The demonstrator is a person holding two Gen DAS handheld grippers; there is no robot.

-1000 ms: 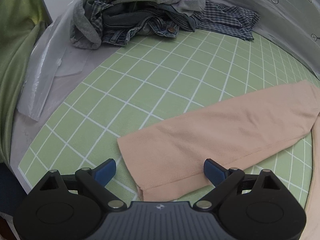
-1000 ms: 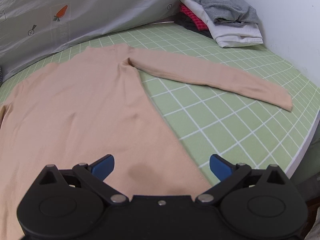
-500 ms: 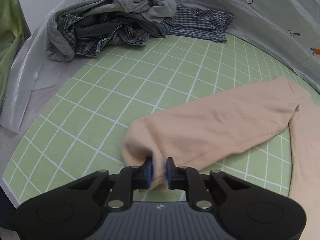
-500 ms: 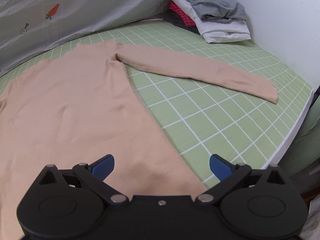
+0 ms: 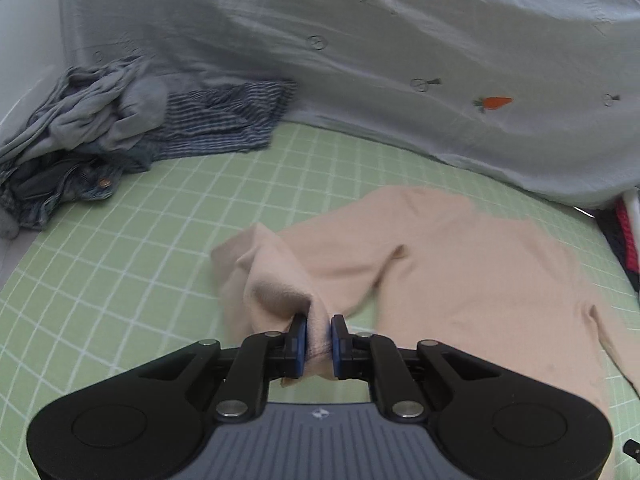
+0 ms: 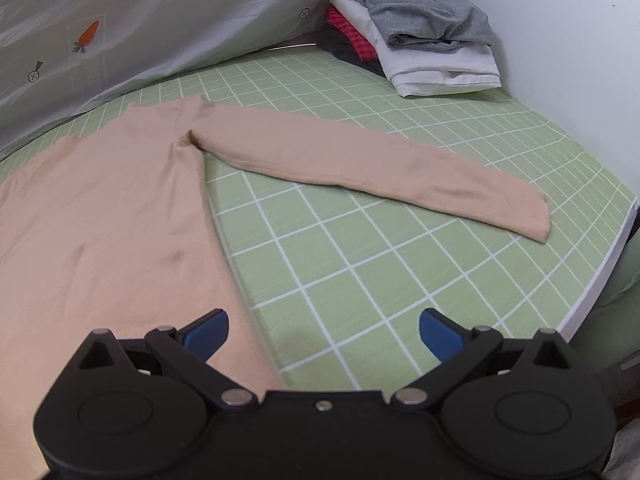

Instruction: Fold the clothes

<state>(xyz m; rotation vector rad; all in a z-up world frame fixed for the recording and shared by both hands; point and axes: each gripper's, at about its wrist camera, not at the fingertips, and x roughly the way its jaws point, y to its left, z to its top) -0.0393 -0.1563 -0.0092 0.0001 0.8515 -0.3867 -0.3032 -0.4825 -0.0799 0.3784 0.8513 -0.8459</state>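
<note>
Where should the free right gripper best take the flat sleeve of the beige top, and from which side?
Probably at the cuff end of the flat sleeve, coming from the mat's open near side. The cuff lies free on bare mat, far from the folded stack, and the right gripper stands open.

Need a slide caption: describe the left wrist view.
Left gripper pinches the peach sweater's sleeve cuff, lifting it toward the body.
</note>
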